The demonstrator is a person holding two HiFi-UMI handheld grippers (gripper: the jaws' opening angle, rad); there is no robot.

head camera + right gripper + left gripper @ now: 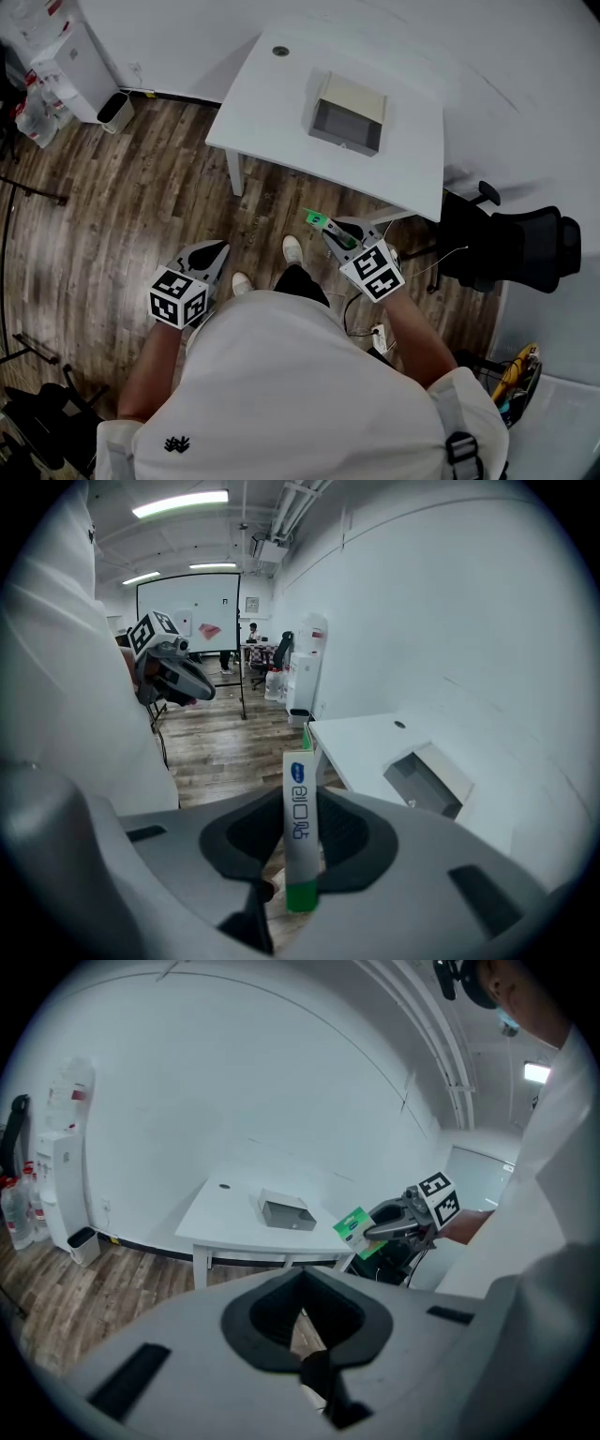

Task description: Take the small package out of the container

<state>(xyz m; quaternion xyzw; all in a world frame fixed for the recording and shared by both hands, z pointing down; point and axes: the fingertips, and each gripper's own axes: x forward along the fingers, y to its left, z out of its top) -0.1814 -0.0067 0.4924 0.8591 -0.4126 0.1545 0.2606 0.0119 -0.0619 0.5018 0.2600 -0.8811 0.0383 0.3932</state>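
The small green and white package (316, 219) is clamped edge-on in my right gripper (330, 234), held in the air over the wood floor, short of the white table (281, 103). In the right gripper view the package (299, 841) stands upright between the jaws of the right gripper (302, 799). The grey container (347, 127) sits on the table with its lid tipped back. My left gripper (208, 255) hangs low at the left, shut with nothing in it. From the left gripper view, the right gripper (375, 1230) shows with the package (353, 1226) in front of the container (286, 1211).
A black office chair (525, 248) stands right of the table. A white appliance (80, 66) and a small bin (115, 111) stand by the far left wall. The person's shoes (292, 248) are on the floor between the grippers and the table.
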